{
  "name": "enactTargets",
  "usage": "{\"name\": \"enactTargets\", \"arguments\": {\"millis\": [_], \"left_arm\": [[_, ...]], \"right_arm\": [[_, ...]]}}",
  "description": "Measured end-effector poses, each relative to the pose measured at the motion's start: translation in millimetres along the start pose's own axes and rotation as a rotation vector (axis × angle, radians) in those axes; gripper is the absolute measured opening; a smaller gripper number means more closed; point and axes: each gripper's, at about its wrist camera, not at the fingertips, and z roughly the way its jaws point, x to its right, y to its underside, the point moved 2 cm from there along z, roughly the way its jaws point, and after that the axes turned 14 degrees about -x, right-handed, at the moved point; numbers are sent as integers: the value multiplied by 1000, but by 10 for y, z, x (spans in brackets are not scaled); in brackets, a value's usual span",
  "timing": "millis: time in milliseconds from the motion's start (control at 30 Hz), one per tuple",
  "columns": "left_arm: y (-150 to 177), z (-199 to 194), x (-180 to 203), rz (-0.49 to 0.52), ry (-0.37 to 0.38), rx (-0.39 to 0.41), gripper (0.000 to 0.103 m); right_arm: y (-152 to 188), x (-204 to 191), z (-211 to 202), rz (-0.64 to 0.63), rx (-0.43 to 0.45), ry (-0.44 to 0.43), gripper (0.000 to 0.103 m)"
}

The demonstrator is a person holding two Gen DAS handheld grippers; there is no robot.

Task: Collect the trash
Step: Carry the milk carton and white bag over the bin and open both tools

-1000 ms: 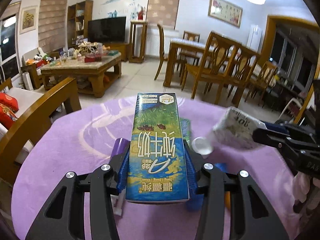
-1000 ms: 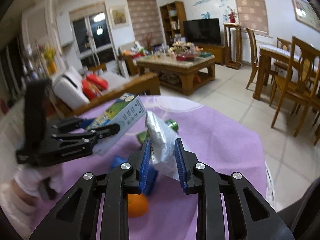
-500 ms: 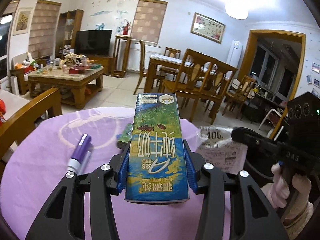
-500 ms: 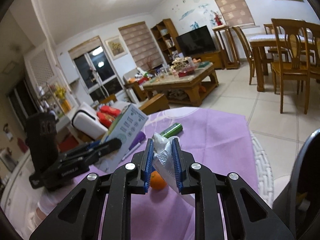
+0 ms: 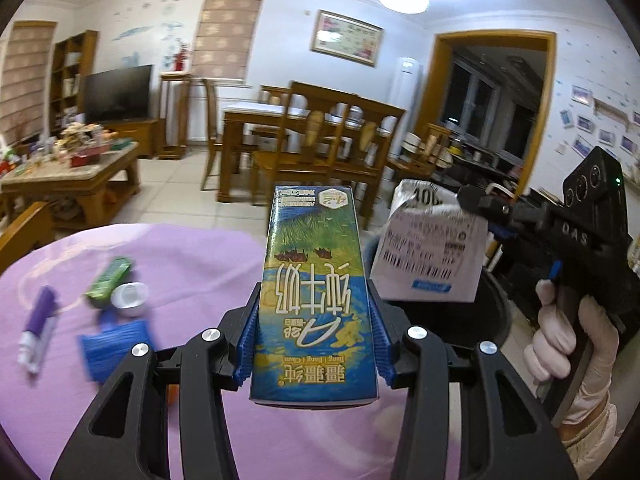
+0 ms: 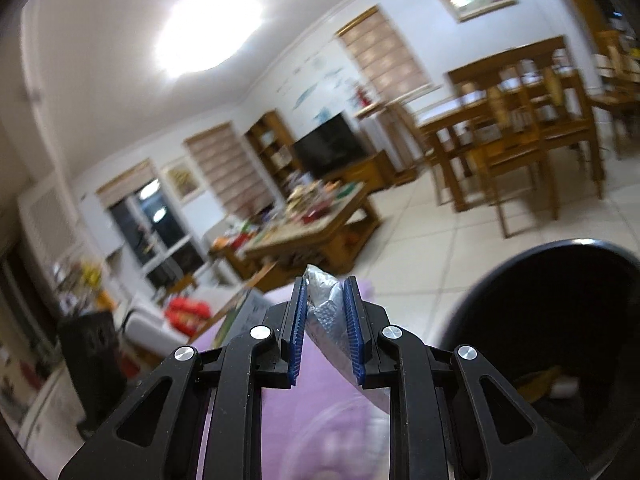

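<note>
Gripping an upright milk carton (image 5: 314,292) in the left gripper (image 5: 314,344), blue pads pressing both sides, above the purple tablecloth (image 5: 192,248). Pinching a crumpled silver wrapper (image 6: 326,308) in the narrowly parted right gripper (image 6: 325,328), just left of the black bin (image 6: 560,320). Leaving a green packet (image 5: 108,276), white cap (image 5: 130,299) and purple pen (image 5: 38,332) lying far left.

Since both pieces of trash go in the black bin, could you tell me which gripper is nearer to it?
Right. The right gripper holds its silver wrapper beside the black bin; the left gripper is over the table.
</note>
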Motion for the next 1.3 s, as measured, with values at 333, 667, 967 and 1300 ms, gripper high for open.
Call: {"name": "enactTargets", "arguments": {"millis": [333,667,967,1300], "left_arm": [[-213,660,932,121,143,-51,46],[-283,1332,1320,157,208,-139,46],[-305,1516,1211,126,201,-178,47],[-283,1477,1293,158,184,-179,47]], "right_arm": [[119,1163,-976,175,156,192,20],[257,1763,-1056,234,157,274,20],[206,1811,-534,232,104,309,20],[124,1732,-193,207,68,324,20]]}}
